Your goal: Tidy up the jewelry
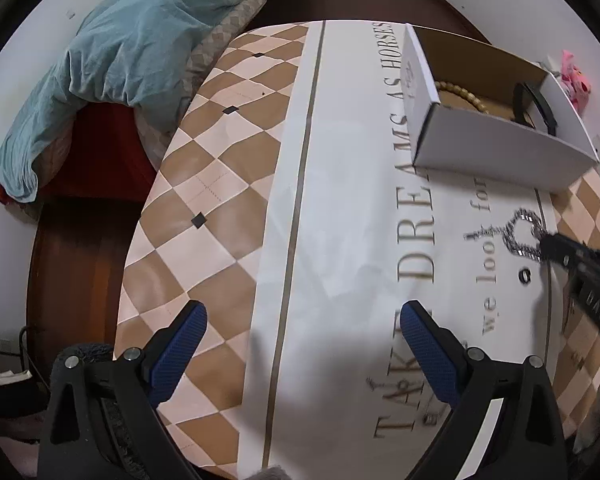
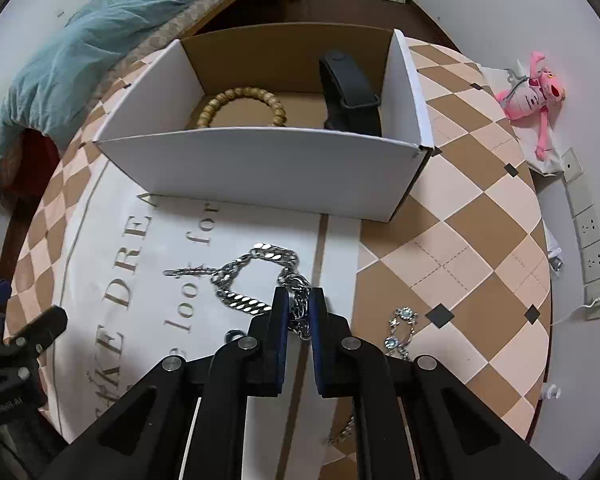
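Right gripper (image 2: 299, 306) clenched on silver chain (image 2: 256, 264) — left gripper (image 1: 304, 340) agape over checkered tablecloth (image 1: 204, 184).

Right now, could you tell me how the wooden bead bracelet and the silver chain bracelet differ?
The wooden bead bracelet lies inside the white cardboard box, while the silver chain bracelet lies outside it on the tablecloth. The bead bracelet is tan, of round beads; the chain is shiny metal, of flat links. The bead bracelet lies free; the right gripper is shut on the chain. The left gripper is open and empty. Both are bracelets.
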The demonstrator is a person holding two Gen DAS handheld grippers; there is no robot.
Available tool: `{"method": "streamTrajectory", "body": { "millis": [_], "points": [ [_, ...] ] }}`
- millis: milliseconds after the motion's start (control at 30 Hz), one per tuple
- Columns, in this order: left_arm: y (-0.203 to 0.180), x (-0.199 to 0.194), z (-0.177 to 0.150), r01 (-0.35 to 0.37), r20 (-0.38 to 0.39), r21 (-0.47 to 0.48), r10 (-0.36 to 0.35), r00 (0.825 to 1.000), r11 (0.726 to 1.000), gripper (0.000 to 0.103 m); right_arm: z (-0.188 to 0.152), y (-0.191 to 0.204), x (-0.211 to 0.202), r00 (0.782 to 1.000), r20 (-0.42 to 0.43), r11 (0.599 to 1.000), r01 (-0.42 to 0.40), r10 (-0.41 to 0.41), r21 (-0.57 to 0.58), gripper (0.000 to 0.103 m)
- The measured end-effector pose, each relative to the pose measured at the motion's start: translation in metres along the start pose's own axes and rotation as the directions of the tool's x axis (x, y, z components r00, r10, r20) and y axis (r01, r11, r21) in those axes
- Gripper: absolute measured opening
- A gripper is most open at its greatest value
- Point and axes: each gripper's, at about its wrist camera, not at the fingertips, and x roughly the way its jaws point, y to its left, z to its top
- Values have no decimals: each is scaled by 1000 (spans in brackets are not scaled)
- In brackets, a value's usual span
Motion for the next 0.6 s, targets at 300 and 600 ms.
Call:
{"method": "streamTrajectory", "body": {
  "millis": [300,600],
  "points": [
    [-26,-1,-31,159,-34,76,-157,987,984,98,-18,-16,-61,994,85,995,-72,66,76,10],
    [-65,6,-35,217,-38,178,-214,976,960,53,-50,-34,-57,998,46,985,-59,52,165,10]
  ]
}}
